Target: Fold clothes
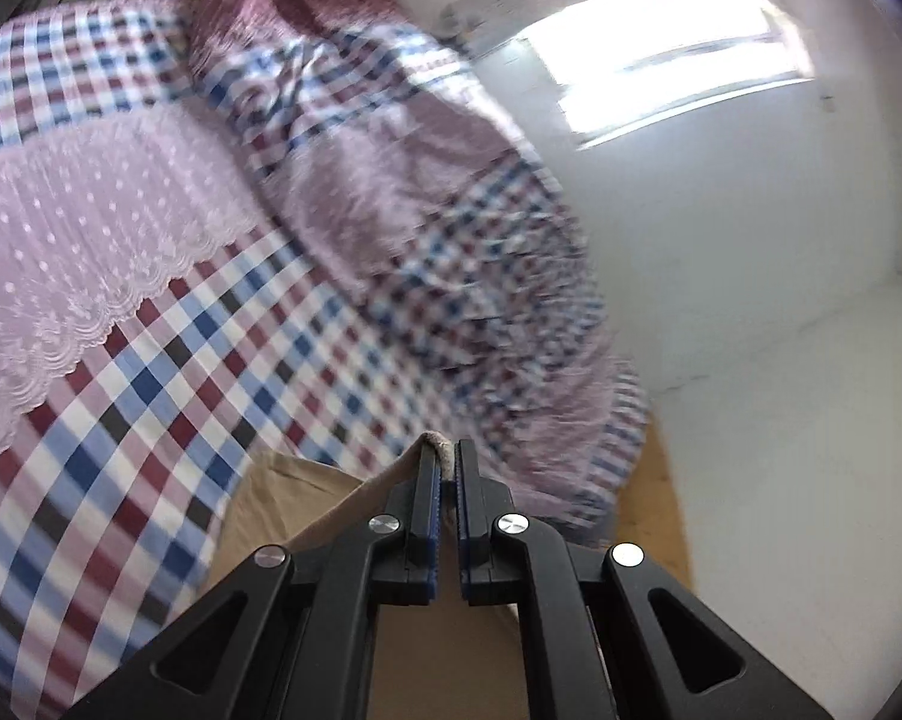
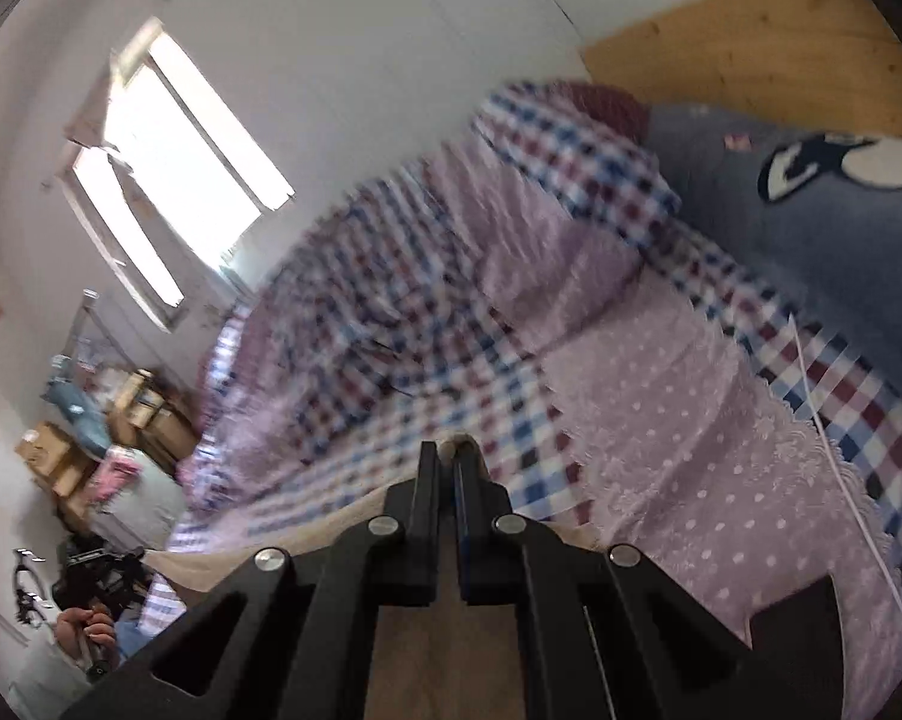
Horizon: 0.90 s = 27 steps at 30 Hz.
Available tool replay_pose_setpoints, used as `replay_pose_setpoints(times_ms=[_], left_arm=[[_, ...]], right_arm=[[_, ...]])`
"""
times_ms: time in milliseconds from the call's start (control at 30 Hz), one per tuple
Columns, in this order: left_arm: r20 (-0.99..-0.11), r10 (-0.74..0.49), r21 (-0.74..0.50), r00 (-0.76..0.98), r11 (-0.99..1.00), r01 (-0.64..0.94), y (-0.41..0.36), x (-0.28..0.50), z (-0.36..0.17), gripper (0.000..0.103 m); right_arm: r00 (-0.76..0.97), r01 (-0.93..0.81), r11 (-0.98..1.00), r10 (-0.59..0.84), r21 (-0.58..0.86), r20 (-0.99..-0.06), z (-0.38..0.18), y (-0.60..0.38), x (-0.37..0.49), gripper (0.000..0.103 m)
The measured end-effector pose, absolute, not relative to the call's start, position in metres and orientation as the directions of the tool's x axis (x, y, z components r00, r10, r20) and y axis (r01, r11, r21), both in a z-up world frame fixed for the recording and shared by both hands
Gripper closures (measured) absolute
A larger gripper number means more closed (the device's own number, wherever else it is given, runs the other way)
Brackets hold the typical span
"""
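A beige garment hangs from my left gripper, which is shut on a bunched edge of it; the cloth stretches down and left below the fingers. In the right wrist view my right gripper is likewise shut on an edge of the same beige garment, which spreads leftward under the jaws. Both grippers hover above a bed covered in a red, blue and white checked sheet. Most of the garment is hidden beneath the gripper bodies.
A pink dotted lace cover lies across the bed. A blue cartoon blanket sits by the wooden headboard. White walls and a bright window flank the bed. Boxes stand at left; a hand holds the other gripper.
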State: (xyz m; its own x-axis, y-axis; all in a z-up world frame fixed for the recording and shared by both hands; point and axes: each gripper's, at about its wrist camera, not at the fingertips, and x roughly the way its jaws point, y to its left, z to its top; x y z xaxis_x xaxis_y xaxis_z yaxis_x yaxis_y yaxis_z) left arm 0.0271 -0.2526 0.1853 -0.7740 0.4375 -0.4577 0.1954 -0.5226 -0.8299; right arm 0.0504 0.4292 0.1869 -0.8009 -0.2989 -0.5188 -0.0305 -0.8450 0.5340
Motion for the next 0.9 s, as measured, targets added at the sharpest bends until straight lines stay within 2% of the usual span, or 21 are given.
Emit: replay_pose_setpoints(times_ms=[167, 333, 467, 633, 733, 767, 833, 867, 900], left_arm=[[-0.586, 0.4, -0.757, -0.705, -0.58, 0.301, -0.234, -0.048, 0.119, 0.101], [-0.668, 0.362, -0.7, -0.651, -0.603, 0.383, -0.235, -0.093, 0.061, 0.101], [-0.694, 0.346, -0.674, -0.631, -0.622, 0.4, -0.235, -0.113, 0.035, 0.101], [-0.723, 0.341, -0.637, -0.601, -0.665, 0.389, -0.231, -0.137, 0.009, 0.101], [-0.737, 0.345, -0.623, -0.582, -0.682, 0.384, -0.231, -0.142, -0.007, 0.1], [-0.732, 0.351, -0.628, -0.585, -0.681, 0.377, -0.232, -0.142, -0.01, 0.1], [-0.709, 0.372, -0.651, -0.6, -0.673, 0.351, -0.234, -0.138, -0.01, 0.098], [-0.693, 0.385, -0.666, -0.61, -0.665, 0.337, -0.236, -0.136, -0.009, 0.092], [-0.671, 0.394, -0.685, -0.627, -0.653, 0.323, -0.239, -0.132, -0.005, 0.07]], right_arm=[[-0.71, -0.108, -0.873, -0.267, 0.475, -0.652, 0.114, 0.43, -0.02, 0.101], [-0.65, -0.141, -0.885, -0.255, 0.444, -0.716, 0.065, 0.431, -0.065, 0.101], [-0.62, -0.184, -0.844, -0.298, 0.504, -0.725, 0.042, 0.436, -0.083, 0.101], [-0.539, -0.217, -0.88, -0.252, 0.421, -0.804, 0.011, 0.43, -0.102, 0.1], [-0.515, -0.246, -0.873, -0.251, 0.421, -0.82, -0.002, 0.436, -0.104, 0.097], [-0.521, -0.266, -0.874, -0.224, 0.406, -0.824, -0.001, 0.44, -0.101, 0.09], [-0.532, -0.304, -0.874, -0.175, 0.38, -0.828, 0.001, 0.447, -0.094, 0.059], [-0.54, -0.317, -0.863, -0.176, 0.392, -0.823, 0.003, 0.453, -0.089, 0.045], [-0.547, -0.329, -0.853, -0.177, 0.405, -0.818, 0.005, 0.459, -0.084, 0.045]])
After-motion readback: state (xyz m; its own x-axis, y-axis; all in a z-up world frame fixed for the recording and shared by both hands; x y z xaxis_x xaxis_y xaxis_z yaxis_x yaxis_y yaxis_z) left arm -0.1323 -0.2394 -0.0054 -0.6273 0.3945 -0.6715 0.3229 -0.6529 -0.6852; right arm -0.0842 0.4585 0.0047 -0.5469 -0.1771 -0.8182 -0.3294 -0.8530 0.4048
